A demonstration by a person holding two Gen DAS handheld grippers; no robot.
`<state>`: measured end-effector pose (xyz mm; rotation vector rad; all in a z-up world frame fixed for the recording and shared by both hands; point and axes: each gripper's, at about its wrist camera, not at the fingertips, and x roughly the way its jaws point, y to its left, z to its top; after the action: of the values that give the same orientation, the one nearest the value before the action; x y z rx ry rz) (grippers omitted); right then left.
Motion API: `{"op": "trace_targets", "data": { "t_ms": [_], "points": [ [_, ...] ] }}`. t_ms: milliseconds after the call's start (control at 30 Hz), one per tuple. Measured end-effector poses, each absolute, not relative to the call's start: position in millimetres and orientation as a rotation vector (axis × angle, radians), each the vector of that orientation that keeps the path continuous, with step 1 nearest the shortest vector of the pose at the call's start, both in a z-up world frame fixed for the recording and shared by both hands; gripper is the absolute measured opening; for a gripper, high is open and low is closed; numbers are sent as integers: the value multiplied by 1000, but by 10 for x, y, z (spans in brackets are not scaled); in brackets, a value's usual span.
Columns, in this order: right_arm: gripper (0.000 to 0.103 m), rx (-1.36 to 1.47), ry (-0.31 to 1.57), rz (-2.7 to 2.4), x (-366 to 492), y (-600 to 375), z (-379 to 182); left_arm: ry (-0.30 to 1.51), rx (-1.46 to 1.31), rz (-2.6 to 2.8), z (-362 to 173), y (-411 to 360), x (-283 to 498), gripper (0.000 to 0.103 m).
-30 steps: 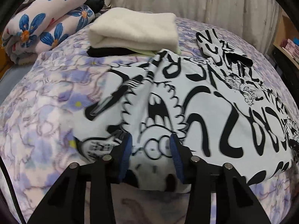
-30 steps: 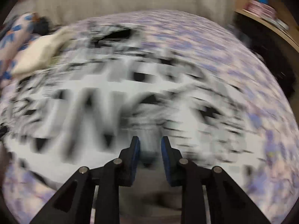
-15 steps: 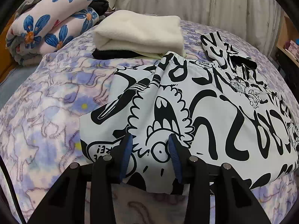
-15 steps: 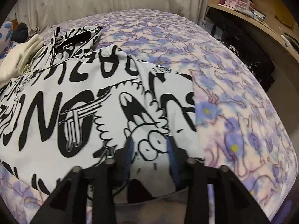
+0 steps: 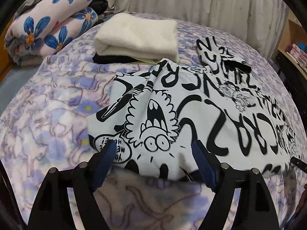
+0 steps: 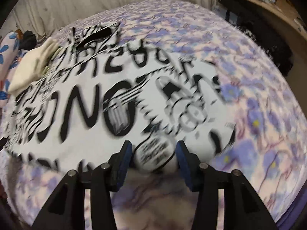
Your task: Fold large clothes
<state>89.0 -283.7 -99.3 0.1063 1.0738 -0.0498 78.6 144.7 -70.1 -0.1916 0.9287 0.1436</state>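
Observation:
A white garment with black cartoon print (image 5: 191,105) lies folded on the bed, its near hem toward me. My left gripper (image 5: 153,151) hovers just over that hem; its jaws are opening wide and the blue pads (image 5: 107,153) stand clear of the cloth. In the blurred right wrist view the same garment (image 6: 115,105) spreads to the left. My right gripper (image 6: 154,153) is at its near right corner, jaws opening. A lobe of the hem sits between the pads (image 6: 181,153), and I see no pinch on it.
A folded cream towel (image 5: 138,36) rests on a black item (image 5: 111,58) behind the garment. A rolled blue-flower quilt (image 5: 48,23) lies at the far left. The bed has a purple floral blanket (image 5: 48,115). A curtain hangs behind, and a wooden shelf (image 6: 268,3) stands at right.
The left jaws have spread wide and let the hem go, and the left gripper has lifted slightly. The right jaws have widened and the right view has swung sideways, blurred.

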Motion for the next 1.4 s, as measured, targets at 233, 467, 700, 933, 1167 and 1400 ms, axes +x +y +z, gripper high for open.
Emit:
{"op": "trace_targets", "data": {
  "t_ms": [233, 467, 700, 933, 1167, 1400],
  "points": [
    [48, 119, 1062, 37, 681, -2574, -701, 932, -124, 108, -422, 1367, 595, 80],
    [48, 90, 994, 121, 980, -2354, -74, 921, -71, 11, 46, 1351, 829, 80],
    [49, 13, 918, 170, 1628, -2105, 522, 915, -18, -76, 536, 1249, 1593, 80],
    [53, 22, 892, 147, 2636, -2065, 733, 881, 74, -102, 696, 878, 2774, 91],
    [53, 78, 902, 133, 3803, -2024, 293, 912, 15, -88, 354, 558, 4077, 91],
    [40, 89, 977, 109, 4708, -1726, -472, 898, -6, -44, -77, 377, 5011, 91]
  ]
}}
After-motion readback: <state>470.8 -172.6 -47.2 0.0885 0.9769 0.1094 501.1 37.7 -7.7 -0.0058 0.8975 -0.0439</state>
